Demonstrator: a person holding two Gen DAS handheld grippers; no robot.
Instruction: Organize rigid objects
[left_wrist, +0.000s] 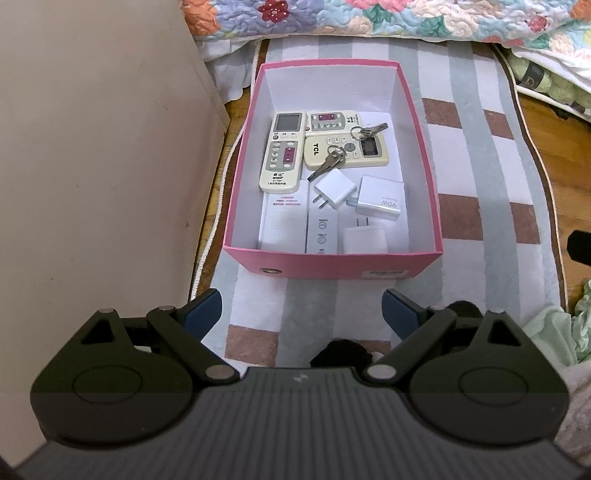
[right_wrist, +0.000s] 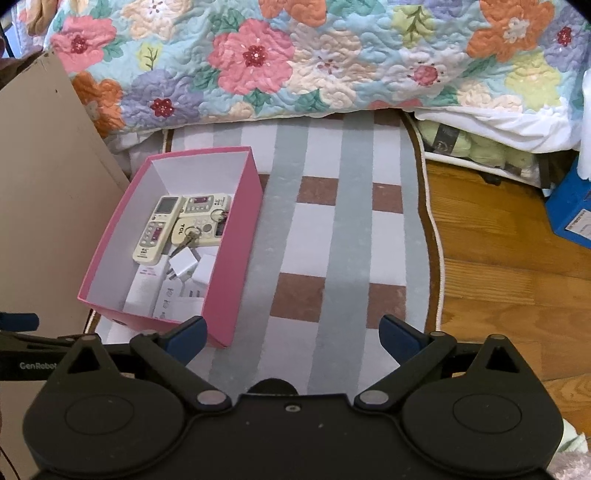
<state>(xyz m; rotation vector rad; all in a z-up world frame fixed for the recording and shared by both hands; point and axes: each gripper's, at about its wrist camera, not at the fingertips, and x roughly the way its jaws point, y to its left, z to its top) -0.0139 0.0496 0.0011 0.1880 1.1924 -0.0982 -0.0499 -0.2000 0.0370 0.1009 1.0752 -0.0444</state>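
The sorting looks close to finished, as far as these views show. The pink box (left_wrist: 332, 264) sits on the striped rug (left_wrist: 461, 229), at about twelve o'clock from the left gripper (left_wrist: 302, 306) and at about ten o'clock from the right gripper (right_wrist: 293, 334). Inside it, three cream remotes (left_wrist: 282, 153) lie flat toward the far end, with two bunches of keys (left_wrist: 328, 162) resting on top of them. Toward the near end sit three white chargers (left_wrist: 334, 188) and two long white remotes (left_wrist: 321, 230) side by side (one shows its back label).

Both grippers hover short of the box with their jaws spread wide and nothing between the blue pads (left_wrist: 203, 310). The left one faces the box's near wall squarely; the right one is off to the box's right, over bare rug.

No loose small item shows on the rug or the wooden floor (right_wrist: 498, 258) in either view. My judgement is that the gathering is done and little is left beyond perhaps straightening the keys, which lie askew across the remotes. Whatever lies outside both views cannot be judged.
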